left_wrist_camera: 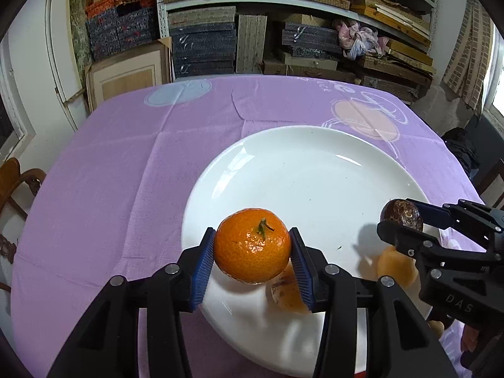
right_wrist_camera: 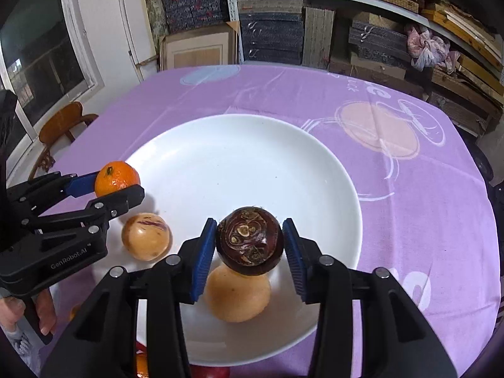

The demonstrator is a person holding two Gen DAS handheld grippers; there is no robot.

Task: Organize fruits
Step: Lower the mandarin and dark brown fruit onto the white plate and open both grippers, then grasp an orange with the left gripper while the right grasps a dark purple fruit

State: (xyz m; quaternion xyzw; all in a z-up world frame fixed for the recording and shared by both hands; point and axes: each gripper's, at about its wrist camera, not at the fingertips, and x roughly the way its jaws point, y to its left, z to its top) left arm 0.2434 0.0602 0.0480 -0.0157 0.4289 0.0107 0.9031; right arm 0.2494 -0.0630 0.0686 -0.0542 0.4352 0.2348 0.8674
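Observation:
My left gripper (left_wrist_camera: 252,236) is shut on an orange mandarin (left_wrist_camera: 252,249) with a green stem, held above the near left part of a white plate (left_wrist_camera: 315,163). My right gripper (right_wrist_camera: 249,225) is shut on a dark purple-brown round fruit (right_wrist_camera: 250,242), also held above the plate (right_wrist_camera: 239,145). Two pale yellow fruits (right_wrist_camera: 146,236) (right_wrist_camera: 237,296) lie on the plate under the grippers. Each gripper shows in the other's view: the right gripper (left_wrist_camera: 400,217) at the plate's right, the left gripper (right_wrist_camera: 118,186) at its left.
The plate sits on a purple tablecloth (left_wrist_camera: 110,173) with printed shapes. A red item (right_wrist_camera: 209,371) and an orange one (right_wrist_camera: 141,362) peek out at the near edge. A hand (right_wrist_camera: 19,315) holds the left gripper. A wooden chair (right_wrist_camera: 63,126) stands left; stacked shelves (left_wrist_camera: 283,31) lie beyond.

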